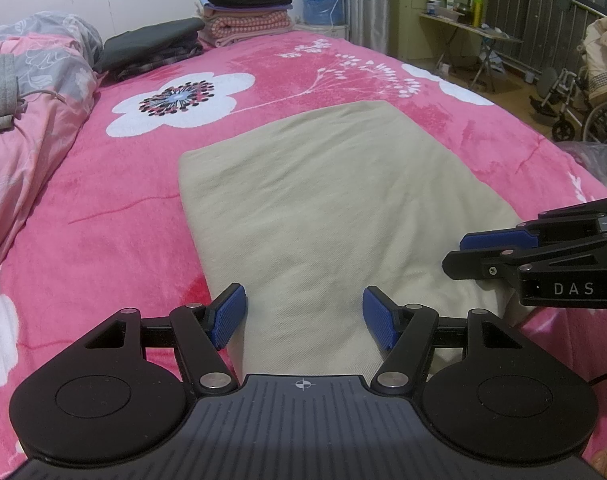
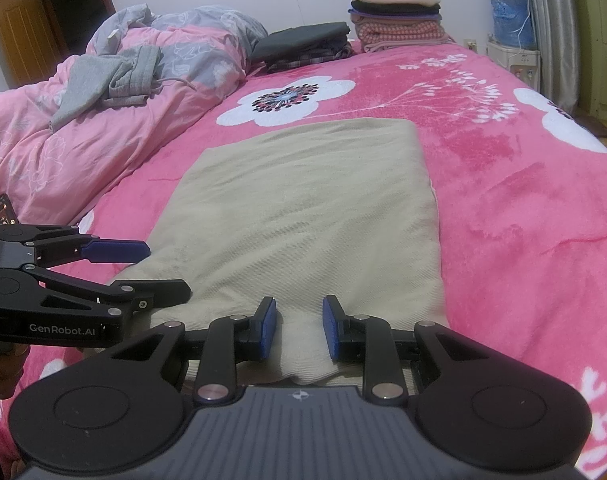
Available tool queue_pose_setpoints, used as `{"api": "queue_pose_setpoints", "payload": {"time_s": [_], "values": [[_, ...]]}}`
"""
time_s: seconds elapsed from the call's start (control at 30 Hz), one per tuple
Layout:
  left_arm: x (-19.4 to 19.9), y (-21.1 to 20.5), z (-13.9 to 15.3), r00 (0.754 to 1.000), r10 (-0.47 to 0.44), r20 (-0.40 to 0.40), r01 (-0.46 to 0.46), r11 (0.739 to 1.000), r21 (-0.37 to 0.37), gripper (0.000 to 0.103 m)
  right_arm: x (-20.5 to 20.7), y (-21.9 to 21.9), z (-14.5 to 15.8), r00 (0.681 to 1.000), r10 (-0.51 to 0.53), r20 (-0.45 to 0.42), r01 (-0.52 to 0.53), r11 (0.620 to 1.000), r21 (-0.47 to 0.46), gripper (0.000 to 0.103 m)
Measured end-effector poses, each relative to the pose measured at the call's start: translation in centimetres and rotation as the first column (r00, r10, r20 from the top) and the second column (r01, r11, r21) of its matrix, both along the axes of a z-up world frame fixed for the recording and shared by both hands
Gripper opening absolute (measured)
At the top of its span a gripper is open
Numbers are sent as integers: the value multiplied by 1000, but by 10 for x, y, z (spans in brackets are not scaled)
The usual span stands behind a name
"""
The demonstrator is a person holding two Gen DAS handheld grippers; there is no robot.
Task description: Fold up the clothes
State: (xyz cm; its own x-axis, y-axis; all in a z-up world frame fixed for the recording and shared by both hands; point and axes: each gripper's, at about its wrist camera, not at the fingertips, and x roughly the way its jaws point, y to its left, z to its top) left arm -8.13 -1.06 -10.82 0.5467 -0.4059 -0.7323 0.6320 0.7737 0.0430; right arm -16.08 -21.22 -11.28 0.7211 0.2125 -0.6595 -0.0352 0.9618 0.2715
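Note:
A beige garment lies folded into a long flat rectangle on the pink flowered blanket. My left gripper hovers over the garment's near left part, open wide, with nothing between its blue pads. My right gripper hovers over the near end of the garment; its jaws stand narrowly apart, open, with the cloth lying below them and not pinched. Each gripper also shows from the side in the other's view: the right gripper, the left gripper.
A tall stack of folded clothes and a dark folded pile sit at the far end of the bed. A rumpled pink quilt with a grey garment fills the left. A folding table and a wheelchair stand beyond the right edge.

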Motion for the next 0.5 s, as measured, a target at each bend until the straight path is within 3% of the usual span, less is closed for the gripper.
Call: {"api": "queue_pose_setpoints", "payload": {"time_s": [0.5], "values": [[1, 0, 0, 1000, 2, -2, -2, 1000, 1, 65, 0, 0, 0, 1000, 0, 1, 0, 1000, 0, 27]]}}
